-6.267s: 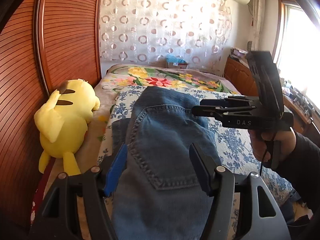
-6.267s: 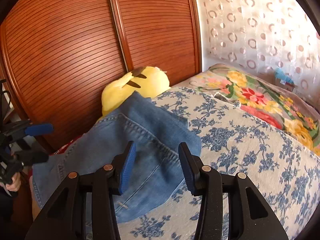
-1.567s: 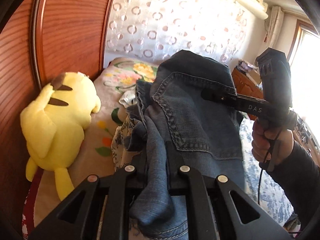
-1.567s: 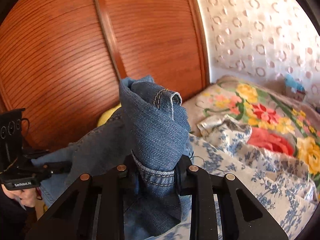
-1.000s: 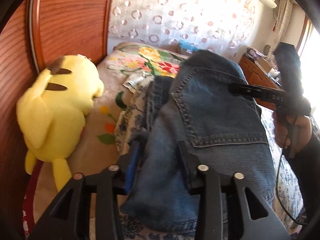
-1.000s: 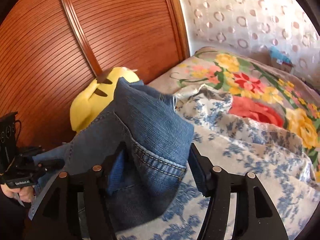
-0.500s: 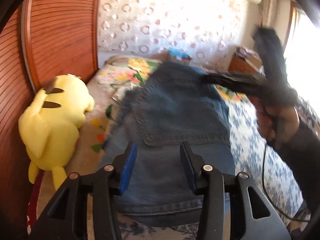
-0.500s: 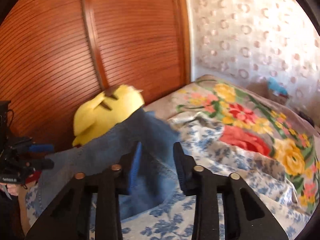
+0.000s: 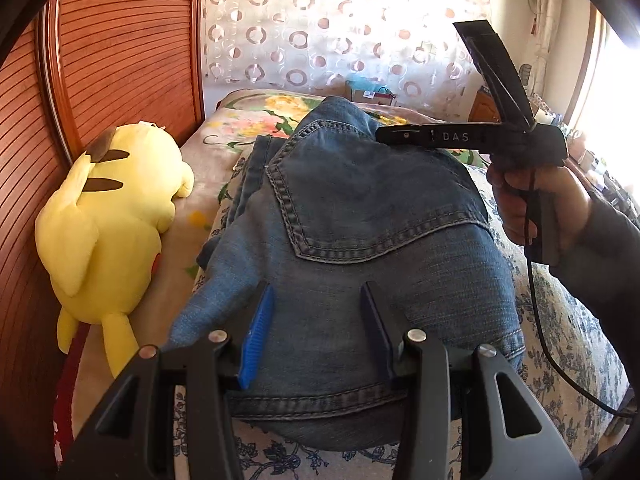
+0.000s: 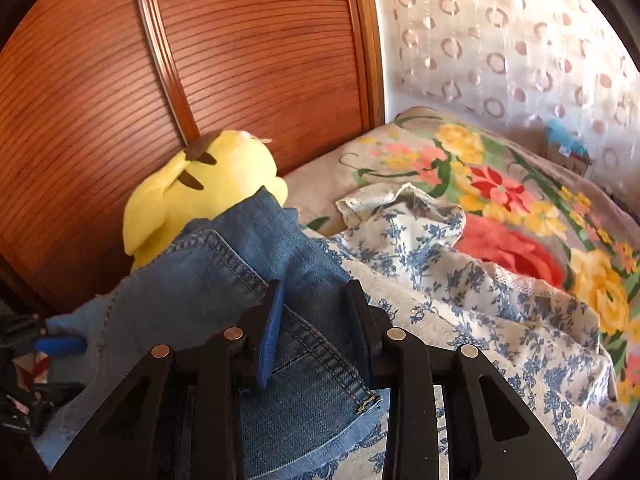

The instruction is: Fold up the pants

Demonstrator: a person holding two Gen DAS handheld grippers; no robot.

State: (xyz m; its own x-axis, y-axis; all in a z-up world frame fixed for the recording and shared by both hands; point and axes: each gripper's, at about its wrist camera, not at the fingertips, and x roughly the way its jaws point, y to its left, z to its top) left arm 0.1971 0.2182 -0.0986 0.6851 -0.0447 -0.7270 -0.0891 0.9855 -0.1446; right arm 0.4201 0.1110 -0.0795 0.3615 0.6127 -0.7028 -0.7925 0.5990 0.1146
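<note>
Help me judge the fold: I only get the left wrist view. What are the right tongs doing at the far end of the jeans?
Observer: The right tongs straddle the jeans just above a frayed hem. Their jaws have just been closing, with denim between them but not visibly pinched.
Operator: Is the bedding beyond them flat?
Observer: No. The blue-floral sheet is rumpled there, with one corner flipped up.

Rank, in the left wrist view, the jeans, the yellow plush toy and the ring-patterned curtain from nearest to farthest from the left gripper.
1. jeans: directly under the left gripper, on the bed.
2. yellow plush toy: off to the left, by the wooden wall.
3. curtain: at the far end of the bed.
</note>
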